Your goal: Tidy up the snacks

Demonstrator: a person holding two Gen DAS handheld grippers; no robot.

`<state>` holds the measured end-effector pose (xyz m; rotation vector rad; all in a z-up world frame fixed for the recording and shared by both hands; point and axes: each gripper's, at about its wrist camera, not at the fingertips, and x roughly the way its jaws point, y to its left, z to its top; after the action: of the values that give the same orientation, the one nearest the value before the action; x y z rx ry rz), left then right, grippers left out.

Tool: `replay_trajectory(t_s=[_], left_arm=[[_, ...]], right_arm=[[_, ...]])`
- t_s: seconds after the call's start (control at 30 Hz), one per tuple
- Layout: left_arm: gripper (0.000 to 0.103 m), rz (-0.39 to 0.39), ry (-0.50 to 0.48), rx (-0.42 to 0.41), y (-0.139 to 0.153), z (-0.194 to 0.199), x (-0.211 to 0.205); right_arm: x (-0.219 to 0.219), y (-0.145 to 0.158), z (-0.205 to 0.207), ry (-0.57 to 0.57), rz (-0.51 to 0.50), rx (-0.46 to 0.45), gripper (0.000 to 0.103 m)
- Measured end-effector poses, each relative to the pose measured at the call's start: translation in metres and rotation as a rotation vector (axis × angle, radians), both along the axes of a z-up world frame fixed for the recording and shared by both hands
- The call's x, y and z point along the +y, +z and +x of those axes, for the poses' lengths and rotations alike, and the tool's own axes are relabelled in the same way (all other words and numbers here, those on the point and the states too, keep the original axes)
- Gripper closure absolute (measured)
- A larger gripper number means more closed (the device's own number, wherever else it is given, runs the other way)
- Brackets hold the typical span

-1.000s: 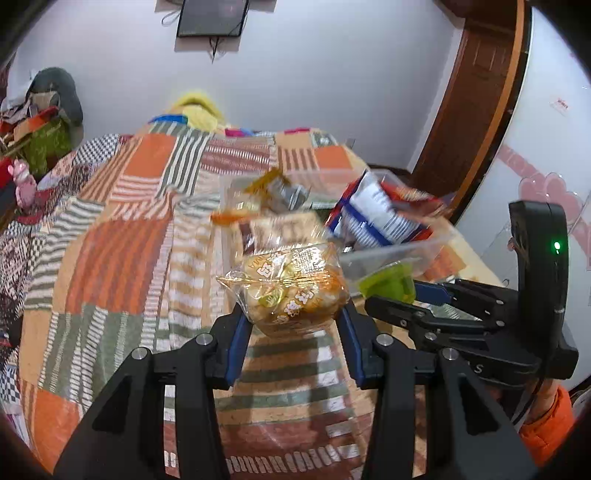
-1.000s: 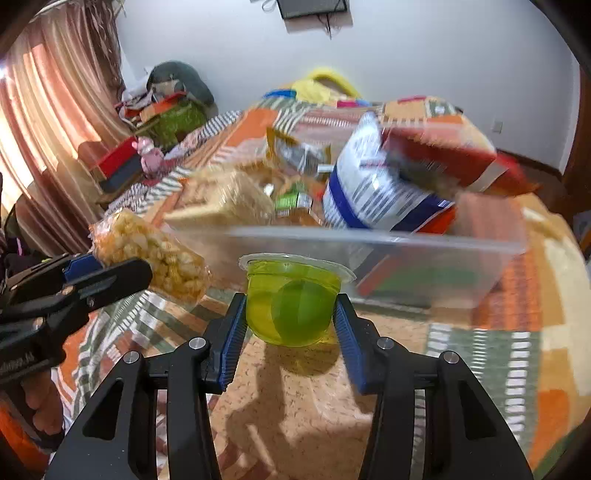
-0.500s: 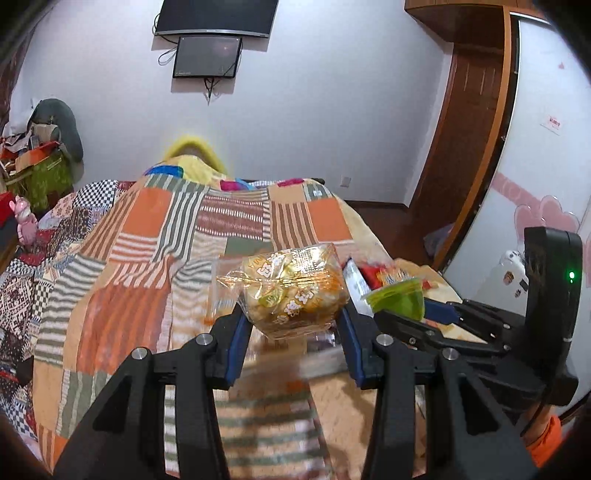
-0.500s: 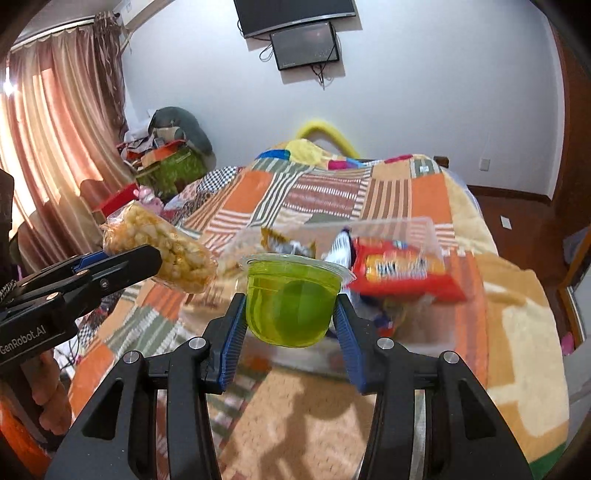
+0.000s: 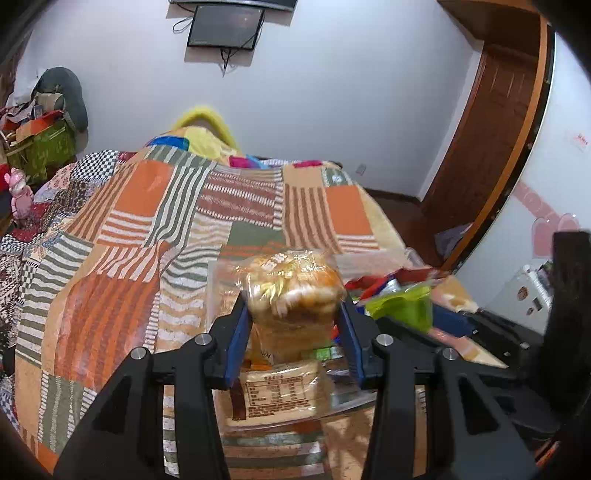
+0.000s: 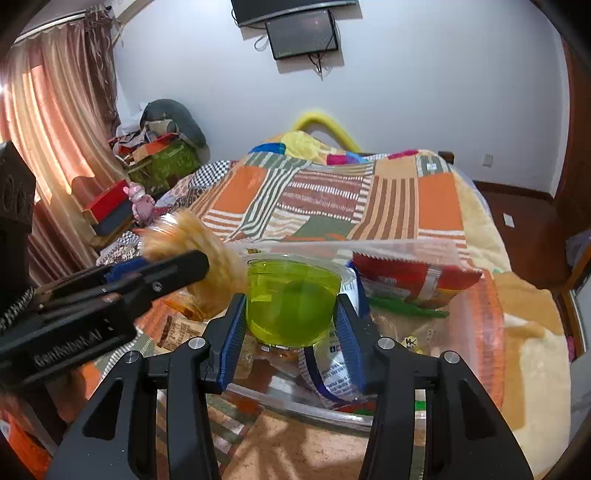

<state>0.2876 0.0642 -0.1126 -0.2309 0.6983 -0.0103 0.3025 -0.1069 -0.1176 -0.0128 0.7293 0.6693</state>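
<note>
My left gripper (image 5: 293, 325) is shut on a clear bag of yellow-orange snacks (image 5: 293, 291) and holds it above a clear plastic bin (image 5: 325, 410) on the bed. My right gripper (image 6: 291, 321) is shut on a green jelly cup (image 6: 291, 299), also above the bin (image 6: 480, 317). The bin holds a wrapped bread pack (image 5: 280, 391), a red chip bag (image 6: 410, 277) and a white-blue bag (image 6: 332, 369). The two grippers are side by side; the left gripper (image 6: 147, 280) with its bag (image 6: 195, 258) shows in the right wrist view, and the jelly cup (image 5: 402, 306) shows in the left wrist view.
The bin sits on a patchwork quilt (image 5: 147, 229) that covers the bed. A wall with a screen (image 5: 225, 26) is behind the bed. A wooden door (image 5: 491, 147) stands at the right. Clutter (image 6: 159, 155) and a curtain (image 6: 48, 147) are at the left.
Both grippers have moved forward and lower with their loads; they now hang over the bin, whose contents show right below the fingers.
</note>
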Motion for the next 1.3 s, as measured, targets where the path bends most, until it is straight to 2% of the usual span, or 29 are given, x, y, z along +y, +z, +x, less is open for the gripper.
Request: replay_trajectory(t_s=[0.13, 0.27, 0.47, 0.63, 0.73, 0.87, 0.97, 1.13, 1.3], left_arm=[[0.053, 0.029, -0.010, 0.001, -0.003, -0.006, -0.005], [0.052, 0.039, -0.018, -0.025, 0.009, -0.019, -0.009], [0.052, 0.059, -0.012, -0.136, 0.052, -0.060, -0.012], [0.052, 0.099, -0.010, -0.282, 0.102, -0.112, -0.022], [0.052, 0.101, -0.017, -0.343, 0.124, -0.137, -0.029], [0.044, 0.108, -0.017, -0.400, 0.142, -0.167, -0.036], [0.035, 0.133, -0.013, -0.434, 0.149, -0.183, -0.044], [0.025, 0.144, -0.013, -0.460, 0.152, -0.203, -0.052], [0.011, 0.167, -0.005, -0.478, 0.150, -0.215, -0.057]], right_arm=[[-0.004, 0.006, -0.009, 0.008, 0.012, -0.031, 0.059], [-0.011, 0.015, -0.017, 0.004, 0.020, -0.051, 0.059], [-0.033, 0.047, -0.040, -0.021, 0.057, -0.120, 0.059], [-0.057, 0.089, -0.078, -0.041, 0.104, -0.225, 0.059], [-0.068, 0.110, -0.100, -0.055, 0.127, -0.284, 0.058], [-0.080, 0.130, -0.126, -0.071, 0.159, -0.342, 0.054], [-0.086, 0.139, -0.142, -0.083, 0.172, -0.377, 0.047], [-0.089, 0.145, -0.159, -0.121, 0.174, -0.427, 0.021], [-0.089, 0.144, -0.168, -0.155, 0.167, -0.467, 0.005]])
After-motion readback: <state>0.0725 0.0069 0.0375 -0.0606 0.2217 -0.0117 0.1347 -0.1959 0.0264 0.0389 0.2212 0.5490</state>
